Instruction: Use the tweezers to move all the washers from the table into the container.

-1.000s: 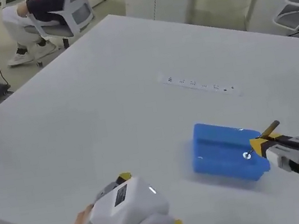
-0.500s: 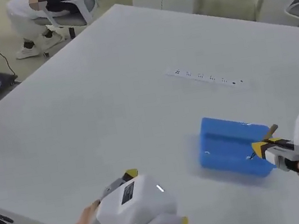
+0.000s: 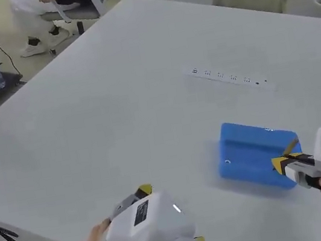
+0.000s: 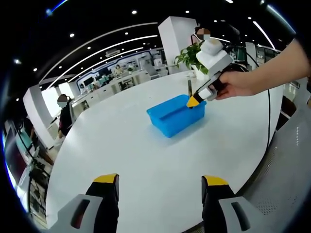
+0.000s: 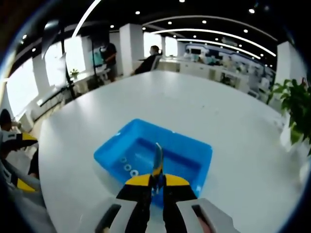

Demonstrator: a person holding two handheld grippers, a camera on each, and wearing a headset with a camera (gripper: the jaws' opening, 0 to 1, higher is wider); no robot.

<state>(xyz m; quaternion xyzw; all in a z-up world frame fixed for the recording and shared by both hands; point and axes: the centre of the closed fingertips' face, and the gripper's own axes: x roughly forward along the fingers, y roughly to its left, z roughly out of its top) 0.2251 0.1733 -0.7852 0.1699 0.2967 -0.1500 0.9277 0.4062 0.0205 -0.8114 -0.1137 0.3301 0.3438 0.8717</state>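
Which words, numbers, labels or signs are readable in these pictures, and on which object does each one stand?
No text can be read for certain.
The dark label on the left gripper: print too small to read.
The marks on the white power strip on the table: too small to read.
On the blue container: no lettering seen.

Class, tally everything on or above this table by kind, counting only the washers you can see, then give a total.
Blue container: 1
Washers, lying in the container: 3
Tweezers: 1
Grippers: 2, left gripper and right gripper
Power strip: 1
Total: 8
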